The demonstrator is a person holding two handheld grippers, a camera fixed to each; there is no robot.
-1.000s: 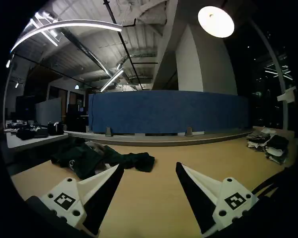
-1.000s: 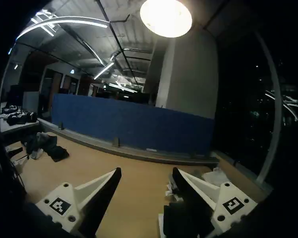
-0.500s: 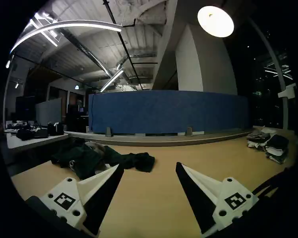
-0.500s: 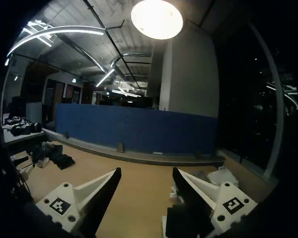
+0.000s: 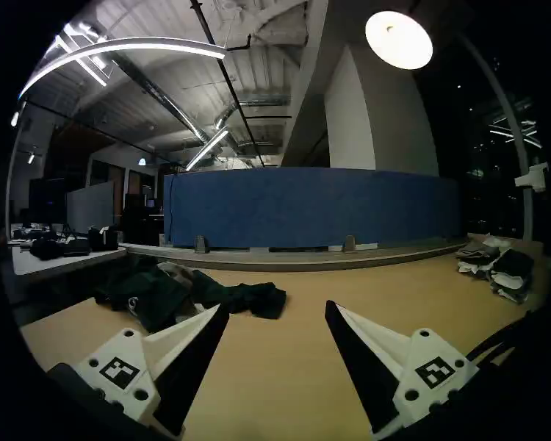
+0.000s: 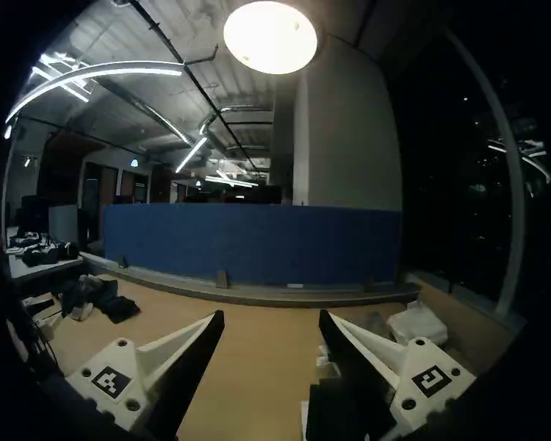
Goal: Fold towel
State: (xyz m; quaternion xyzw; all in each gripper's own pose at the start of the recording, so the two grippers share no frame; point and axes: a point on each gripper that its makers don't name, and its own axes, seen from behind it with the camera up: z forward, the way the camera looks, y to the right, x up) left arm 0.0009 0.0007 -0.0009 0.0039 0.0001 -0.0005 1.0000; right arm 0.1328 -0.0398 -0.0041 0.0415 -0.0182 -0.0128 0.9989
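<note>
A heap of dark crumpled towels (image 5: 180, 290) lies on the wooden table (image 5: 290, 367) to the left, and it is seen far left as the dark heap (image 6: 99, 298) in the right gripper view. A stack of folded towels (image 5: 499, 272), dark and white, sits at the right. In the right gripper view a folded white towel (image 6: 419, 323) lies beside the right finger, with dark cloth (image 6: 334, 408) just below it. My left gripper (image 5: 275, 316) is open above bare table, nothing between its fingers. My right gripper (image 6: 270, 327) is open too, holding nothing.
A blue divider panel (image 5: 305, 206) runs along the table's far edge. Another desk (image 5: 62, 253) with dark items stands at the far left. A round lamp (image 6: 270, 37) hangs overhead. Dark windows (image 6: 466, 220) line the right side.
The right gripper has tilted and turned a little, so the divider sits lower and more level in its view. The left gripper has stayed put. Both remain open.
</note>
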